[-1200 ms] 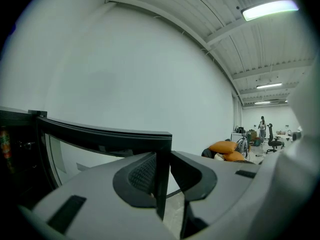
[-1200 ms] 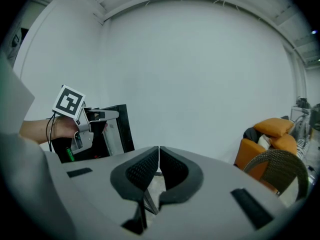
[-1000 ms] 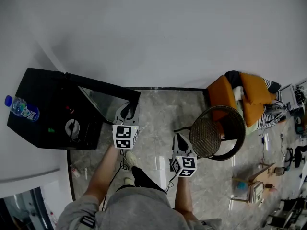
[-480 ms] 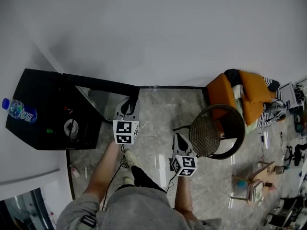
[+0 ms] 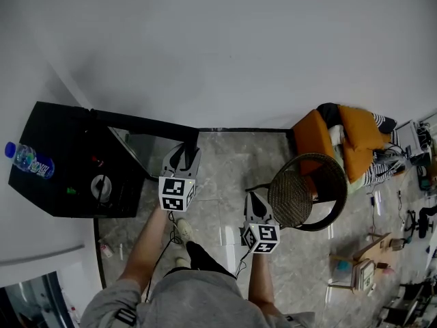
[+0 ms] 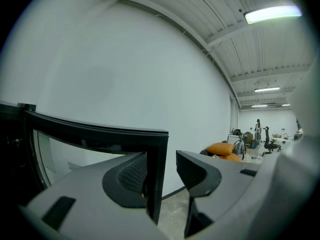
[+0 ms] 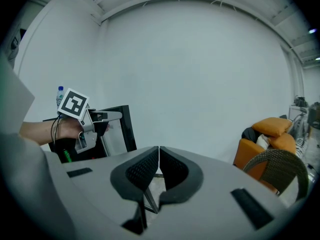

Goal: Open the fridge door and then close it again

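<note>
Fridge door [image 5: 150,124]: swung open from the black fridge [image 5: 48,183], its free edge between the left gripper [image 5: 183,152] jaws; these are opening, one pad clear; we judge the pull finished, closing due; right gripper [image 7: 158,164] pressed together, empty.

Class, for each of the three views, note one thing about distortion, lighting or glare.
Head view: soft, even light, no hard shadows. Left gripper view: the ceiling light glares white; the fridge door frame bows; black corners. Right gripper view: round black vignette, evenly lit wall.

Grey floor [image 5: 225,162], black fridge [image 5: 54,176], wicker chair [image 5: 300,191], orange seat [image 5: 313,132], seemingly cushioned
</note>
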